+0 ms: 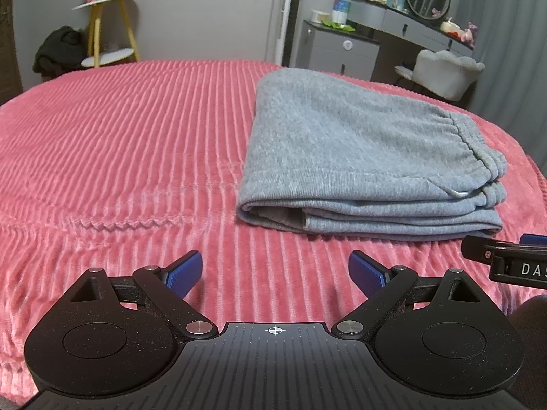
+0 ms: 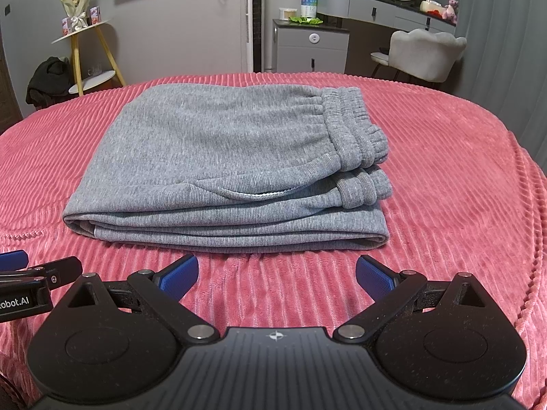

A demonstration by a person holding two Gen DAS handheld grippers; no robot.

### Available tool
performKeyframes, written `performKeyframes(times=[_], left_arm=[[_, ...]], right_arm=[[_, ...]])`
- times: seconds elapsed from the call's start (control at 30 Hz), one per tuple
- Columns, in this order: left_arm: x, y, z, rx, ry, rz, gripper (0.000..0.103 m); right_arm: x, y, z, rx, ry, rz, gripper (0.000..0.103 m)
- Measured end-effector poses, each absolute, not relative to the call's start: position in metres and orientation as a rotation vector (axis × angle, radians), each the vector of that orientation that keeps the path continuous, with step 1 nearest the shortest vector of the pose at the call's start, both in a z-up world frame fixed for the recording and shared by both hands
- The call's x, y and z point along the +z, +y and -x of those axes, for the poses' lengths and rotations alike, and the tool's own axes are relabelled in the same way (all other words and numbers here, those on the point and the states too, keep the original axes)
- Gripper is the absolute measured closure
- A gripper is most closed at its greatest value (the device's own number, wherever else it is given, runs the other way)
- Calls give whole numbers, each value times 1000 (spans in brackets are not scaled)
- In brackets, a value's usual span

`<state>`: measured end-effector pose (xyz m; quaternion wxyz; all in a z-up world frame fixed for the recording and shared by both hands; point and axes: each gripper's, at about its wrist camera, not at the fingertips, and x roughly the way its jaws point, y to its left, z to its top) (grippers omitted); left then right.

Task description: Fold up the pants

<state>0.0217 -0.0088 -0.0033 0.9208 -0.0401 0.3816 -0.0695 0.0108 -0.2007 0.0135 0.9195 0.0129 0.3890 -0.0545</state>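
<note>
Grey sweatpants (image 1: 359, 157) lie folded in a flat stack on the pink ribbed bedspread (image 1: 119, 143), elastic waistband to the right. They also show in the right wrist view (image 2: 222, 160), straight ahead. My left gripper (image 1: 275, 270) is open and empty, above the bedspread, in front and to the left of the pants. My right gripper (image 2: 277, 273) is open and empty, just short of the stack's near folded edge. Each gripper shows at the edge of the other's view: the right one (image 1: 506, 259), the left one (image 2: 30, 276).
The bed's edge curves away at the right (image 2: 519, 177). Beyond the bed stand a yellow-legged side table (image 2: 85, 54), a dark bundle (image 2: 48, 78), a grey cabinet (image 2: 311, 44), a dressing table with a round mirror (image 2: 400, 0) and a pale chair (image 2: 424, 54).
</note>
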Motion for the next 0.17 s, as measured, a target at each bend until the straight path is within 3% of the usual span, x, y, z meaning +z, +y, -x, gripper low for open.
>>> performKeyframes(times=[0.17], left_arm=[[-4, -8, -23, -145, 783, 69, 7]], right_arm=[[14, -201, -11, -112, 800, -26, 4]])
